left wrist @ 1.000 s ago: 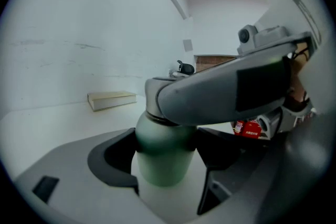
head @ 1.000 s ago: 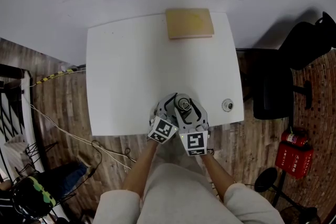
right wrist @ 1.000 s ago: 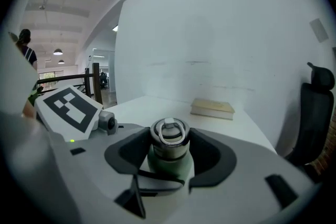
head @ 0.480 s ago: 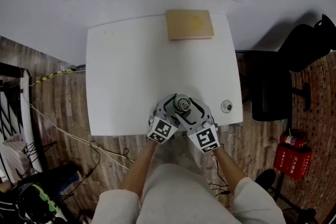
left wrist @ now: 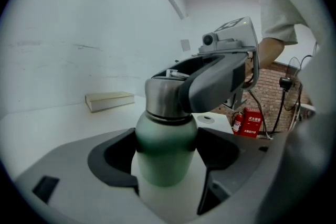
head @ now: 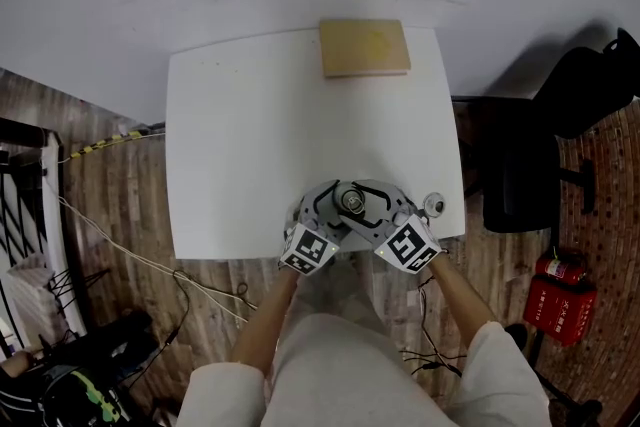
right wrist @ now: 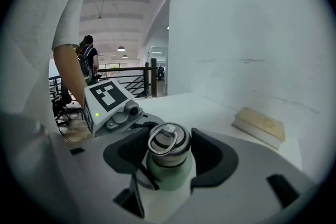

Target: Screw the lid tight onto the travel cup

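Moved: right gripper (right wrist: 169,136) has swung round the travel cup (left wrist: 167,162) toward the right edge of the counter (head: 250,135), and its marker cube (head: 408,245) now sits further right; left gripper (left wrist: 167,134) has kept its place.
Travel cup: green body, upright at the counter's near edge, between the two grippers.
Lid (right wrist: 169,147): steel with a ring handle, seated on the cup's neck.
Right fingers (right wrist: 210,159): have just been closing; pads lie against both sides of the lid.
Left fingers (left wrist: 113,159): clamped on the green body below the lid.
Book (head: 365,47): tan, flat at the counter's far edge, well apart from the cup.
Round fitting (head: 433,204): on the counter by its right edge, just beside the right gripper.
Chair (head: 520,165): dark, on the wood floor (head: 120,215) right of the counter.
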The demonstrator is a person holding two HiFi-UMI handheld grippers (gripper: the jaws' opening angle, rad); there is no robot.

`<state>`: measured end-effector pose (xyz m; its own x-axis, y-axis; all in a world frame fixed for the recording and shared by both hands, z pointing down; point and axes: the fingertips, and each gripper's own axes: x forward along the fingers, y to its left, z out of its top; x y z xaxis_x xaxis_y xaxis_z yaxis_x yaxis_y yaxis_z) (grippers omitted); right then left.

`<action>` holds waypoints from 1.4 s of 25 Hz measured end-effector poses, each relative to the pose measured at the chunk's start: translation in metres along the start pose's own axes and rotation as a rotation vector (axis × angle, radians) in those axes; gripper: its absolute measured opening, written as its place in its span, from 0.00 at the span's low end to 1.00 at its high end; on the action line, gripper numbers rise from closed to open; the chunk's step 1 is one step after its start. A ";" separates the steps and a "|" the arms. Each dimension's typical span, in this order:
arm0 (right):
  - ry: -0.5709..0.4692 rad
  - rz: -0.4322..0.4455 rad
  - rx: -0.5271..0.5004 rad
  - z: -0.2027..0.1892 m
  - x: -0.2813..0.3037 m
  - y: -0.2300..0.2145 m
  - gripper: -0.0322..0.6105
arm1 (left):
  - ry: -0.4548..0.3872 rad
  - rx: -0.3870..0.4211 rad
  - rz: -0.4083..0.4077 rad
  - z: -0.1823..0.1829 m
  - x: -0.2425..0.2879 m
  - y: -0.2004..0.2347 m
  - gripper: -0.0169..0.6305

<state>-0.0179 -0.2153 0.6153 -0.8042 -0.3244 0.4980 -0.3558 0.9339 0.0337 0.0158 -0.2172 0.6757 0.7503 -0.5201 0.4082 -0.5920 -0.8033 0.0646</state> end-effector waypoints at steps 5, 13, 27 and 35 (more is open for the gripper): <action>-0.039 -0.048 0.029 0.005 0.000 -0.003 0.44 | -0.008 0.000 0.000 -0.002 0.001 0.001 0.56; -0.025 -0.291 0.134 0.004 0.000 -0.009 0.44 | -0.008 0.002 0.010 0.000 0.001 0.003 0.56; 0.039 -0.647 0.351 0.001 -0.004 -0.017 0.44 | -0.021 -0.007 0.028 0.001 0.001 0.002 0.56; -0.012 -0.573 0.343 0.000 -0.004 -0.014 0.44 | -0.023 0.000 0.024 0.002 0.001 0.002 0.56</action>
<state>-0.0099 -0.2271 0.6128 -0.4473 -0.7590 0.4732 -0.8581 0.5133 0.0121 0.0157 -0.2203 0.6741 0.7427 -0.5456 0.3882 -0.6096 -0.7908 0.0549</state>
